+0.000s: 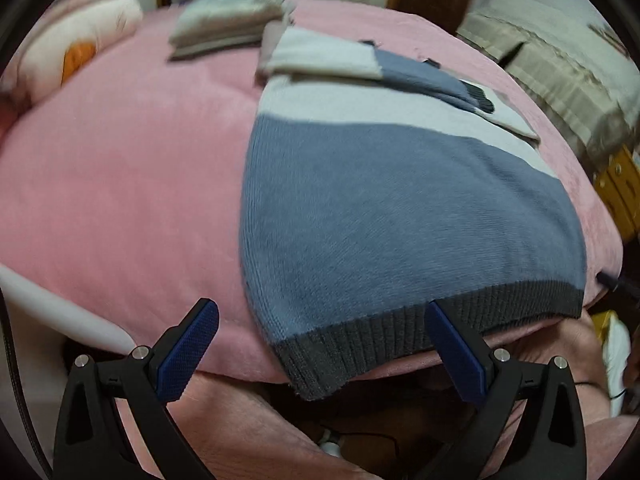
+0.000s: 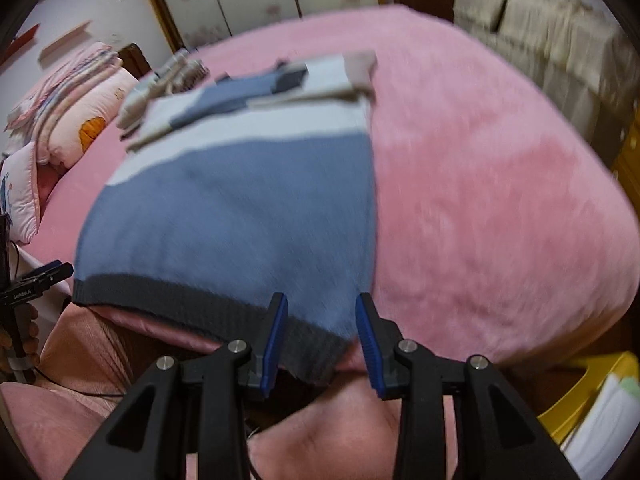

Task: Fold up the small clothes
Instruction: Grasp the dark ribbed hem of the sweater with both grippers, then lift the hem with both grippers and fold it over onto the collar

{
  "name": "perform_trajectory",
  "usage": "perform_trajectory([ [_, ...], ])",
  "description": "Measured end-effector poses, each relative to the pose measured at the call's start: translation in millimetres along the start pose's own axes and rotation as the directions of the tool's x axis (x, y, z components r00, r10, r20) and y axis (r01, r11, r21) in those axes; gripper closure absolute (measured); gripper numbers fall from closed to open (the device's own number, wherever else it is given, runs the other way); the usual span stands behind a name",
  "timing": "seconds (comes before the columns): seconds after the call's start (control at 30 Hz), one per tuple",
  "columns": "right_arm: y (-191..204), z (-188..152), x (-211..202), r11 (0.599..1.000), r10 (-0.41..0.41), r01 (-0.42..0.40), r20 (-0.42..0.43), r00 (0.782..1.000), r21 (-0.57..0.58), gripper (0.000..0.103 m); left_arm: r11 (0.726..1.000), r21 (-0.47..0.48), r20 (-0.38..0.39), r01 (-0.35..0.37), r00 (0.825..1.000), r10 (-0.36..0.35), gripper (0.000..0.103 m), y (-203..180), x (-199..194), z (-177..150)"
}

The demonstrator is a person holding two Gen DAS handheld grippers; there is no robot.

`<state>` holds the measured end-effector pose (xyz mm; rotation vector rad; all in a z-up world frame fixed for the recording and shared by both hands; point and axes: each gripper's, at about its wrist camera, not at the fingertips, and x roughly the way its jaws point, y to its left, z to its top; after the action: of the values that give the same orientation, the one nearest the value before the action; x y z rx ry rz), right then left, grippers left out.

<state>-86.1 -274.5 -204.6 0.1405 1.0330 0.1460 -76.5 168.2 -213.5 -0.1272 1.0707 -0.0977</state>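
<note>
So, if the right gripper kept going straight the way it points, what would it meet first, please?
Most likely the dark ribbed hem of the sweater: the right gripper, open, frames its near corner; depth is uncertain.

The left wrist camera sits just behind the left gripper (image 1: 322, 344) and looks forward and down at the near left corner of the sweater (image 1: 400, 208) on the pink bed (image 1: 120, 184). The right wrist camera sits just behind the right gripper (image 2: 322, 338) and looks down at the near right corner, very close. The 2 views share the sweater, the bed and the folded clothes (image 1: 228, 20) at the far end.
</note>
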Motion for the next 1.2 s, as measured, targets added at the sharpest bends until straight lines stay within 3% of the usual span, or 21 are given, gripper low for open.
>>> perform_trajectory([
  [0.17, -10.5, -10.9, 23.9, 0.998, 0.034, -0.031, -0.085, 0.996, 0.047, 0.068, 0.997, -0.075, -0.046, 0.022, 0.999, -0.026, 0.001, 15.2, 20.2, -4.3],
  [0.3, -14.5, -17.8, 36.9, 0.994, 0.080, -0.069, -0.137, 0.987, 0.086, 0.068, 0.988, -0.132, -0.077, 0.084, 0.993, -0.094, 0.003, 25.8, 32.1, -7.7],
  [0.47, -14.2, -20.8, 42.7, 0.991, 0.110, -0.095, -0.162, 0.981, 0.099, 0.068, 0.967, -0.210, -0.103, 0.142, 0.981, -0.167, 0.005, 41.6, 46.3, -13.6],
  [0.63, -15.7, -20.6, 48.0, 0.987, 0.129, -0.110, -0.177, 0.976, 0.116, 0.067, 0.963, -0.224, -0.106, 0.150, 0.978, -0.178, 0.011, 44.7, 49.1, -18.5],
  [0.73, -13.7, -20.0, 48.2, 0.989, 0.126, -0.108, -0.177, 0.976, 0.105, 0.068, 0.965, -0.208, -0.112, 0.161, 0.976, -0.187, 0.028, 37.7, 48.8, -18.8],
  [0.8, -11.0, -20.5, 49.1, 0.987, 0.142, -0.126, -0.183, 0.973, 0.097, 0.085, 0.969, -0.186, -0.127, 0.161, 0.974, -0.187, 0.056, 30.8, 48.9, -18.1],
  [0.87, -6.9, -20.0, 49.0, 0.988, 0.144, -0.131, -0.183, 0.973, 0.084, 0.088, 0.970, -0.169, -0.138, 0.174, 0.970, -0.198, 0.069, 24.7, 48.4, -16.5],
  [0.9, -4.5, -19.1, 47.9, 0.988, 0.144, -0.133, -0.179, 0.973, 0.073, 0.089, 0.971, -0.162, -0.145, 0.175, 0.969, -0.199, 0.080, 21.6, 48.4, -15.7],
  [1.0, 2.6, -15.8, 40.5, 0.987, 0.156, -0.151, -0.153, 0.976, 0.048, 0.091, 0.970, -0.168, -0.163, 0.174, 0.966, -0.201, 0.091, 18.9, 47.4, -13.2],
  [1.1, 10.4, -9.3, 26.7, 0.981, 0.196, -0.195, -0.114, 0.974, 0.019, 0.091, 0.961, -0.202, -0.202, 0.187, 0.952, -0.228, 0.095, 22.3, 45.6, -7.0],
  [1.2, 13.7, 2.4, 9.1, 0.968, 0.251, -0.250, -0.056, 0.966, 0.017, 0.091, 0.934, -0.273, -0.198, 0.231, 0.936, -0.290, 0.096, 32.7, 36.6, -1.3],
])
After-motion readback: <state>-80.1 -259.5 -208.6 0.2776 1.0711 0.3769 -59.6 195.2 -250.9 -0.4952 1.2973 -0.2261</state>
